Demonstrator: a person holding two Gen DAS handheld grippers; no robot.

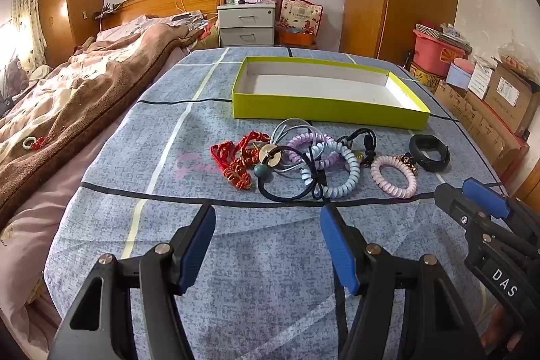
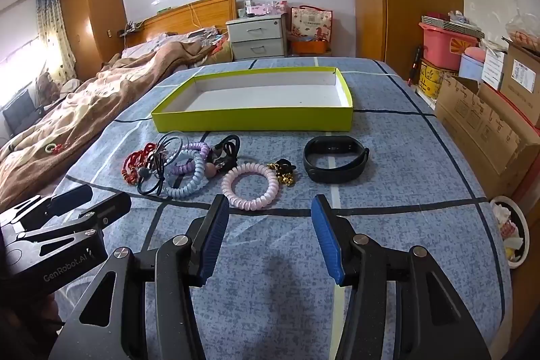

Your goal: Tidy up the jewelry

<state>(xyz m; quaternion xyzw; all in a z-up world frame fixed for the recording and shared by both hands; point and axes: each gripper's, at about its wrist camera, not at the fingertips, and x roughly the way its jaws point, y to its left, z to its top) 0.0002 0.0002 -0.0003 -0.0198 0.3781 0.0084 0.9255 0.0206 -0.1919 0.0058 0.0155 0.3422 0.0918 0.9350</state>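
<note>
Two grippers hover over the blue checked bedspread (image 2: 405, 157), both with jaws spread wide and nothing between them. The left gripper (image 1: 268, 218) faces the jewelry pile; the right gripper (image 2: 270, 211) sits just short of the pink coil band (image 2: 251, 188). Seen from the right wrist, the black wristband (image 2: 334, 159) lies at 1 o'clock of that band, the gold-and-black piece (image 2: 285, 172) touching it at 2 o'clock. The tangled cluster (image 2: 175, 167) lies at 9 o'clock. The green tray (image 2: 253, 120), holding nothing, lies at 12 o'clock beyond all items.
</note>
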